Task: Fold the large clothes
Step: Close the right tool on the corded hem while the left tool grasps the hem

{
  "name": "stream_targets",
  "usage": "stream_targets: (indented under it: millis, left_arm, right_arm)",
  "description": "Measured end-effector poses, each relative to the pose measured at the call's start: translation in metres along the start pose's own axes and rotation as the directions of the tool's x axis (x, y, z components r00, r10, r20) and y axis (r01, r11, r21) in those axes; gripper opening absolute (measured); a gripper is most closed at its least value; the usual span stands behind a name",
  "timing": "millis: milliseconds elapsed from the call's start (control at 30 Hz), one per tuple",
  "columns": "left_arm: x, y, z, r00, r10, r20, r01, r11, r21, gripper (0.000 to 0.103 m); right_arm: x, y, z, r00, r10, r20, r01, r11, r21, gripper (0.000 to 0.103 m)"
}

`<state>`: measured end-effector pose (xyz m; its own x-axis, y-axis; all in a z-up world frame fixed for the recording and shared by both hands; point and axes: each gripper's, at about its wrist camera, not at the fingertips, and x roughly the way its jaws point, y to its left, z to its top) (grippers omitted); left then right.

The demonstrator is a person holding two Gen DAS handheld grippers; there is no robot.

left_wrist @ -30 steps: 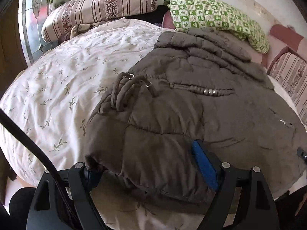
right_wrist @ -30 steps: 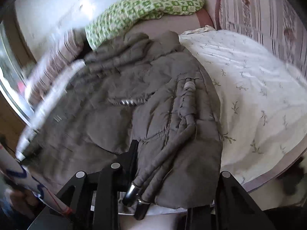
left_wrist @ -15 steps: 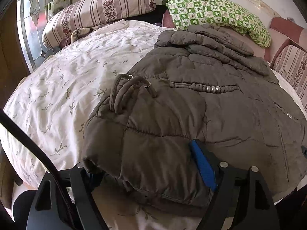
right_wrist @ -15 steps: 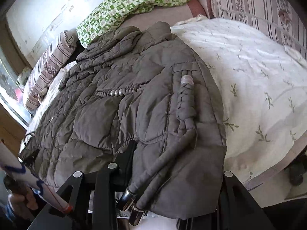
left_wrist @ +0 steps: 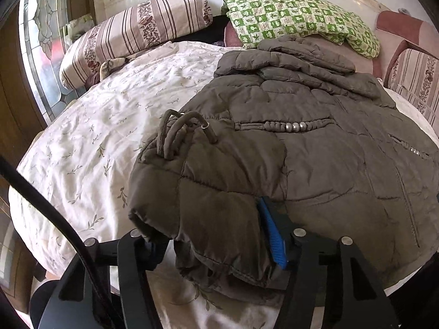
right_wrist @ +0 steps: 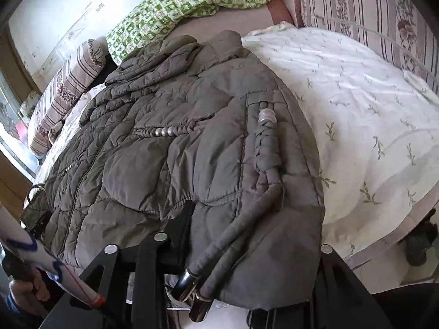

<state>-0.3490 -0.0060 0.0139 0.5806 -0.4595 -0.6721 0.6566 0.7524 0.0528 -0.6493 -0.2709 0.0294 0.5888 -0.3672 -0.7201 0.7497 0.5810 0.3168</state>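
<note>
A large grey-brown quilted jacket (left_wrist: 315, 148) lies spread on the bed; it also shows in the right wrist view (right_wrist: 175, 148). My left gripper (left_wrist: 214, 244) is shut on the jacket's near left hem corner, which is folded up over the body with cords (left_wrist: 178, 126) on top. My right gripper (right_wrist: 247, 249) is shut on the near right hem corner, where braided cords with metal tips (right_wrist: 192, 285) hang over the fingers. The right finger is hidden under the fabric.
The bed has a white floral sheet (left_wrist: 109, 126). A striped bolster (left_wrist: 137, 30) and a green checked pillow (left_wrist: 296, 19) lie at the far side. A striped headboard (right_wrist: 384, 8) stands at the right. The other hand (right_wrist: 24, 282) shows lower left.
Both grippers have lifted the hem corners and carried them a little forward over the jacket. The right wrist view has swung to face the jacket more squarely.
</note>
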Motion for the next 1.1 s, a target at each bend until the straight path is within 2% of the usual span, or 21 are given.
stream_targets:
  millis: [100, 633, 1100]
  left_arm:
    - [-0.002, -0.001, 0.0, 1.0, 0.005, 0.008, -0.005, 1.0, 0.009, 0.053]
    - [-0.003, -0.005, 0.0, 0.999, 0.026, 0.024, -0.027, 0.999, 0.029, 0.047]
    - [-0.01, -0.01, 0.0, 0.998, 0.048, 0.04, -0.05, 0.997, 0.054, 0.039]
  right_arm:
    - [-0.004, 0.006, 0.0, 1.0, -0.018, 0.024, 0.018, 0.999, -0.029, 0.03]
    - [-0.005, 0.004, -0.001, 0.999, -0.01, 0.032, 0.011, 1.0, -0.019, 0.029]
    - [-0.018, 0.004, 0.0, 0.997, 0.0, 0.072, 0.002, 1.0, -0.017, 0.029]
